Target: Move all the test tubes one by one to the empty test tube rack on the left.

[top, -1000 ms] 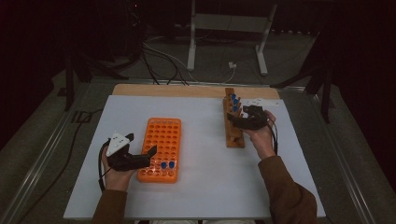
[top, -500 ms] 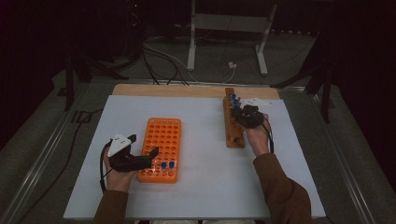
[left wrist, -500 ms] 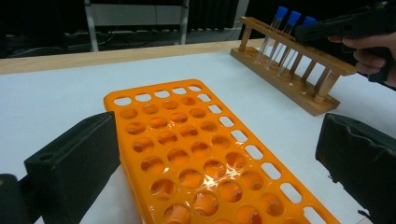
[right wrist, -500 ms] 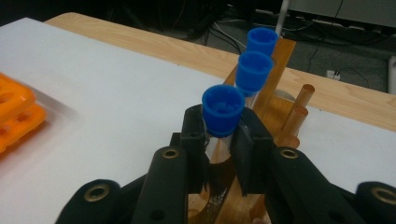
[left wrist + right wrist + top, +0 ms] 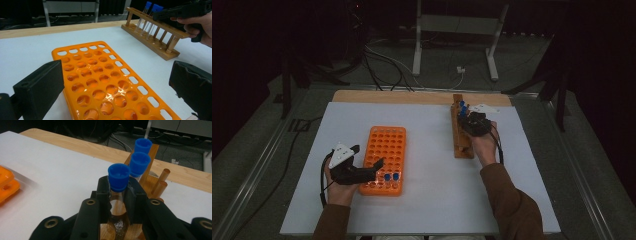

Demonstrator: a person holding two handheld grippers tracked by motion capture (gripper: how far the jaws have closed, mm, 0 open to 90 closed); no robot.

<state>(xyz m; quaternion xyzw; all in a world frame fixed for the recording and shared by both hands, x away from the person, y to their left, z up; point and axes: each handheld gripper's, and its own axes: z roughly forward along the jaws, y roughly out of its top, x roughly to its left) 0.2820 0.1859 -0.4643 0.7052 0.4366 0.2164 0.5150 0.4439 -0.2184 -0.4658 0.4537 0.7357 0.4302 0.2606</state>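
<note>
My right gripper [image 5: 118, 191] is shut on a glass tube with a blue cap [image 5: 119, 177], gripping just under the cap. The tube stands upright in the wooden rack [image 5: 459, 145]. Two more blue-capped tubes [image 5: 139, 162] stand behind it in the same rack. In the high view the right gripper [image 5: 466, 119] sits over the rack's far end. An orange tube rack [image 5: 385, 150] lies left of centre, with two blue-capped tubes [image 5: 392, 176] in its near row. My left gripper [image 5: 368, 156] is open at that rack's near left corner, its jaws wide apart over the holes [image 5: 100, 80].
A white mat [image 5: 427, 200] covers the table, with a wooden strip [image 5: 387, 96] along the far edge. Cables and a metal stand's legs [image 5: 452, 45] lie on the floor beyond. A cable trails from each gripper.
The right gripper's jaws have closed onto the front tube in the wooden rack, and the hand has shifted slightly. The left gripper has stayed put.
</note>
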